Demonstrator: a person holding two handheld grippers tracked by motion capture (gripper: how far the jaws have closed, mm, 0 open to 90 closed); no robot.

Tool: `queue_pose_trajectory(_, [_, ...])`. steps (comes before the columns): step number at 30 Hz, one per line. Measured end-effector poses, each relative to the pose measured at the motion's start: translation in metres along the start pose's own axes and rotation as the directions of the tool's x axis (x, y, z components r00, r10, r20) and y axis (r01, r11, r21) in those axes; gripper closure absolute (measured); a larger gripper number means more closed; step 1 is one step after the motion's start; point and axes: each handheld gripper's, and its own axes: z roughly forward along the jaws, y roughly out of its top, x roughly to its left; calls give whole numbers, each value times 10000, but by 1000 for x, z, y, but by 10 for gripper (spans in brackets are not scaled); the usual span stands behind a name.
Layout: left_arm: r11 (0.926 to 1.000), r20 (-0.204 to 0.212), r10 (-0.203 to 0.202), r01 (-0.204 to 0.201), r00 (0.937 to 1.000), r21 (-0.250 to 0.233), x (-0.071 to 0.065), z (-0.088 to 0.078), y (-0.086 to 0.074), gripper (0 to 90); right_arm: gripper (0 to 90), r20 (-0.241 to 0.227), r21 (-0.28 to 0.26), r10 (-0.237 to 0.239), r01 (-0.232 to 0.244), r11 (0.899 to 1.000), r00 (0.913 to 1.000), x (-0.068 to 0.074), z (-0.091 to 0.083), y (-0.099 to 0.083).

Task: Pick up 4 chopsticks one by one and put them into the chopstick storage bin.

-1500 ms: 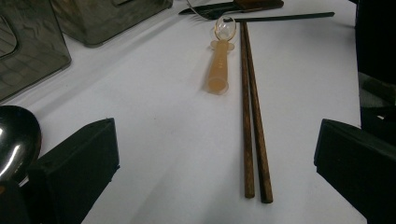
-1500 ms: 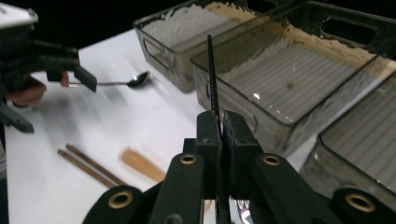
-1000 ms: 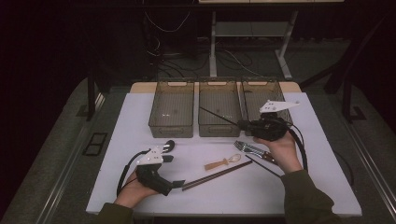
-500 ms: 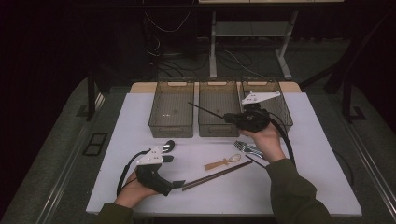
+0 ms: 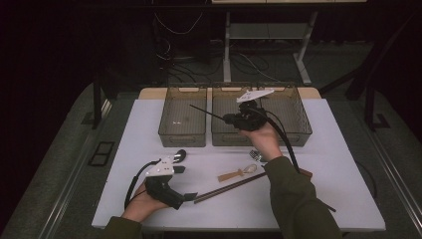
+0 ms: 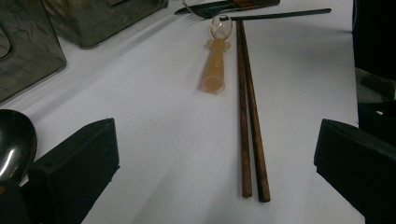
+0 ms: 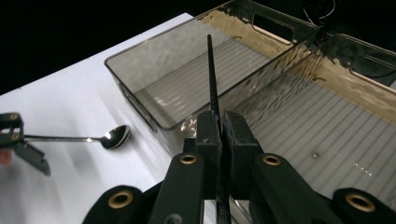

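My right gripper (image 5: 230, 118) pinches a black chopstick (image 5: 208, 113) tight, its tip over the left bin (image 5: 182, 130). My left gripper (image 5: 191, 196) gapes empty, short of that bin.

Spoon (image 6: 14, 144) cut by left edge; fork (image 5: 255, 156) half hidden behind hand.

The right gripper (image 5: 229, 118) is raised on an outstretched forearm, its jaws pressed together and pointing toward the person's left. The left gripper (image 5: 191, 196) lies low by the near edge, cupped in the left hand (image 5: 144, 203), jaws spread wide apart and pointing toward the person's right.
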Motion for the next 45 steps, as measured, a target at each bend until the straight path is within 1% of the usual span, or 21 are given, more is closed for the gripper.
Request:
queue_pose_trajectory(3, [10000,8,36,-36,10000,29,0,0,0,0,858,11,-40,-7,7,10000,10000,0,8,5])
queue_pose_trajectory(7, [10000,7,43,-43,10000,43,0,0,0,0,858,26,-36,105,-105,9999,9999,2,20,11])
queue_pose_trajectory(11, [10000,-18,54,-55,10000,-26,1,0,0,0,858,156,10,132,-132,9999,9998,3,33,16])
queue_pose_trajectory(15, [10000,-9,88,-88,10000,42,1,0,0,0,858,257,36,203,-204,9998,9995,4,47,20])
queue_pose_trajectory(17, [10000,13,51,-51,10000,-50,0,0,0,0,858,330,123,173,-178,9998,9993,5,54,23])
queue_pose_trajectory(20, [9999,0,127,-127,9999,15,1,0,0,0,858,416,184,180,-188,9997,9990,5,64,28])
queue_pose_trajectory(24, [10000,-1,34,-34,10000,-88,0,1,0,0,858,629,297,216,-235,9993,9978,6,78,34])
queue_pose_trajectory(27, [9999,-17,112,-112,9999,-37,1,1,1,0,858,685,370,196,-222,9991,9975,7,89,39])
queue_pose_trajectory(29, [10000,-20,42,-42,10000,-11,0,1,0,0,858,750,434,223,-256,9987,9969,8,96,41])
queue_pose_trajectory(34, [10000,-6,78,-78,10000,-39,1,1,1,0,858,828,505,365,-408,9979,9959,10,112,48])
queue_pose_trajectory(36, [9999,-10,118,-118,9999,-28,1,1,1,0,857,921,628,390,-449,9970,9950,12,119,50])
queue_pose_trajectory(39, [9999,6,147,-147,9999,-30,1,1,1,0,857,1081,762,339,-423,9962,9936,15,128,54])
queue_pose_trajectory(42, [9998,15,172,-172,9999,-37,1,1,1,0,857,1158,836,428,-526,9951,9924,15,135,55])
queue_pose_trajectory(45, [9999,29,111,-111,9999,-40,1,1,1,0,856,1157,906,487,-594,9941,9921,15,141,54])
